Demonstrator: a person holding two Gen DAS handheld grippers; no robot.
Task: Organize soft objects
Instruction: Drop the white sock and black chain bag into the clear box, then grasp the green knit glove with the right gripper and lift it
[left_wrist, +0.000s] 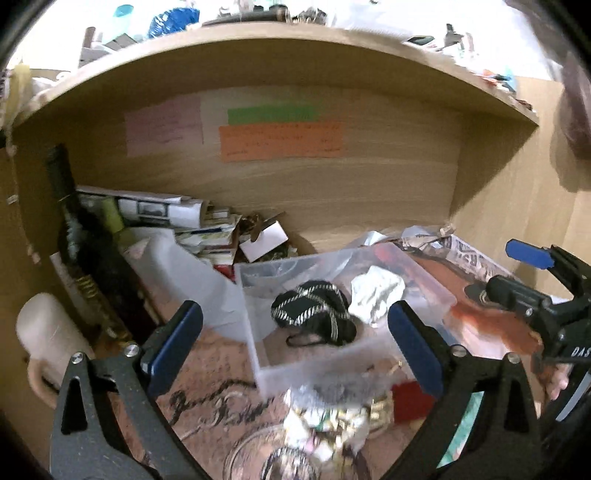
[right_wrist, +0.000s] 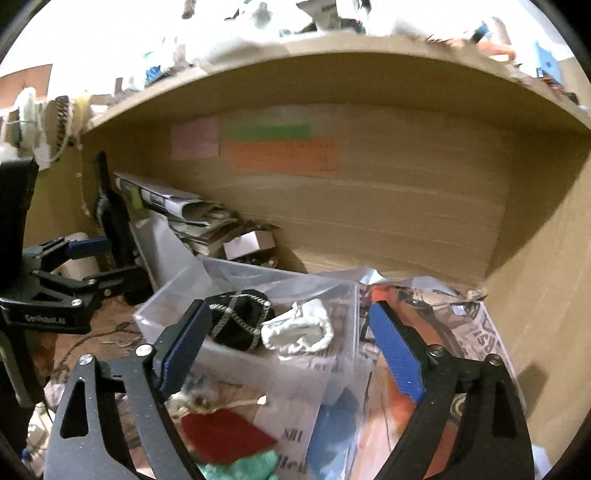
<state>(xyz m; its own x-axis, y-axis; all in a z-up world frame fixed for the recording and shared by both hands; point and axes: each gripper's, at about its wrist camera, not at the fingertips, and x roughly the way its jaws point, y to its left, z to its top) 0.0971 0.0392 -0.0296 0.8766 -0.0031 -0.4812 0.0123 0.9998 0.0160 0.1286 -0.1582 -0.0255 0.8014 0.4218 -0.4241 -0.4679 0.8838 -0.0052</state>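
Red felt-like cloth (right_wrist: 225, 435) lies nearest the right wrist camera, with a mint-green fuzzy piece (right_wrist: 243, 467) touching its lower edge, both low between the fingers of the right hand-held gripper (right_wrist: 291, 354). That hand-held gripper stands wide open, its blue pads apart and holding nothing; its left finger crosses in front of the near wall of a clear plastic bin (right_wrist: 184, 291). Inside the bin sits a black fabric pouch with silver braided trim (right_wrist: 240, 321), crumpled and soft-looking, and just beside it on the right a bunched white cloth (right_wrist: 299, 330); the two appear to touch. In the left wrist view the left hand-held gripper (left_wrist: 295, 347) is likewise spread wide and empty, its fingers flanking the bin (left_wrist: 258, 354) without a clear contact, above a blurred heap of small glittery items (left_wrist: 332, 417) on the patterned desk (left_wrist: 207, 398). The same black pouch (left_wrist: 314, 314) and white cloth (left_wrist: 376, 291) lie in the middle of the bin. To the left stand a cream mug (left_wrist: 44, 339) and a dark bottle (left_wrist: 77, 236). Farther back, stacked papers (left_wrist: 166, 214) lean in the corner, and pink (left_wrist: 164, 127), green (left_wrist: 273, 112) and orange (left_wrist: 280, 142) notes are stuck on the wooden back panel under a cluttered shelf (left_wrist: 258, 40).
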